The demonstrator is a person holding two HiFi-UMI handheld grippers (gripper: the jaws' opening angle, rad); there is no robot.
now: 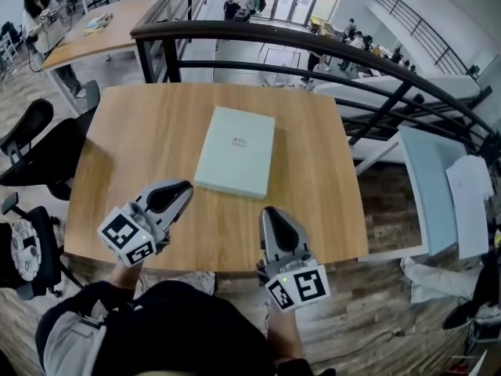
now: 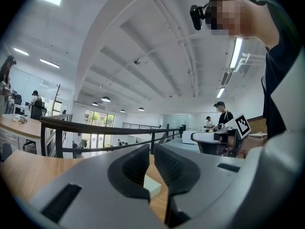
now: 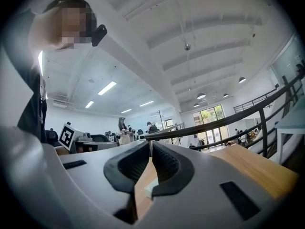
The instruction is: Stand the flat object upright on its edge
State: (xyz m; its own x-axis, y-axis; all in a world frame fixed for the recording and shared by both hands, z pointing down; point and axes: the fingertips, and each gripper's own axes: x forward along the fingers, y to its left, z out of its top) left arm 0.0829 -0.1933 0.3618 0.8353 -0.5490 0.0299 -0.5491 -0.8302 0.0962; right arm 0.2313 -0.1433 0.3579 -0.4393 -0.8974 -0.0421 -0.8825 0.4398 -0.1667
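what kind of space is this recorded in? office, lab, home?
Most likely an open-plan office, upper level. The wooden table stands by a black railing with a lower floor and people beyond it, an office chair sits at its left, and someone stands at another desk behind.

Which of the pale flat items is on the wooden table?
The pale green box, lying flat on the wooden table with a small mark on top. The blue-grey panel and white sheet lie beyond its right edge.
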